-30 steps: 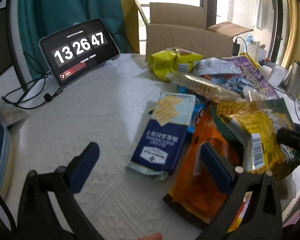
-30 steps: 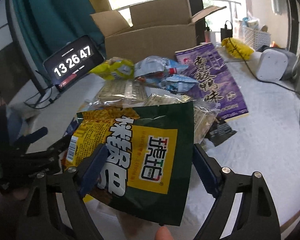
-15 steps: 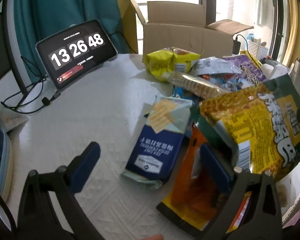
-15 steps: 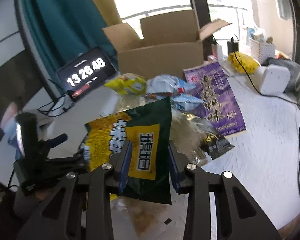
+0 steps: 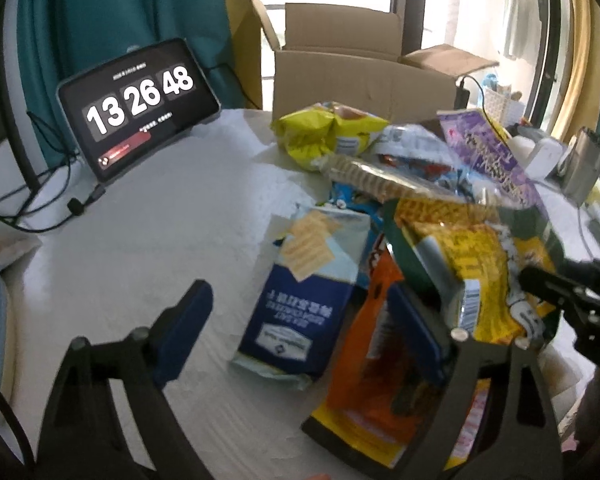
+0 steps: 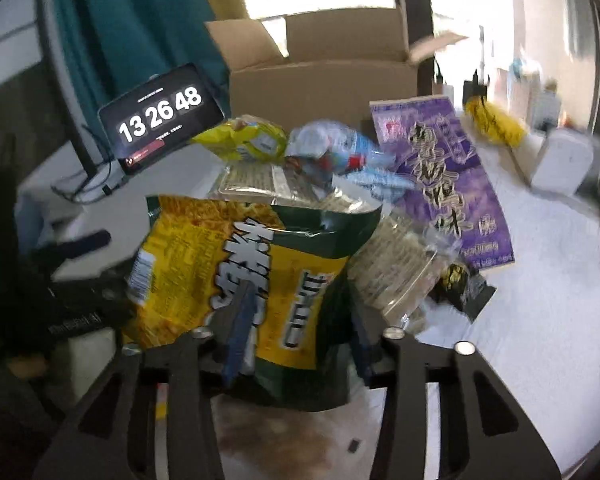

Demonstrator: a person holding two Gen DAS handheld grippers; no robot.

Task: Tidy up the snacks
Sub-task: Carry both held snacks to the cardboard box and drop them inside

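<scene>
Right gripper (image 6: 298,328): fingers closing on the lower part of the green-and-yellow snack bag (image 6: 256,276), pads pressing its crumpled sides. Bag held off the white surface (image 6: 540,320); long axis runs up and away from the gripper, top edge toward the open cardboard box (image 6: 324,76) at the back, printed face toward the camera, leaning slightly left.

Left gripper (image 5: 304,332): fingers wide apart and closing; the left one over bare surface, the right one over the orange packet (image 5: 364,364). Blue cracker packet (image 5: 304,300) lies flat between them, not touched; its long axis points away toward the snack pile.

Purple packet (image 6: 440,176) lies flat right of the pile. Tablet clock (image 5: 140,108) stands back left.
</scene>
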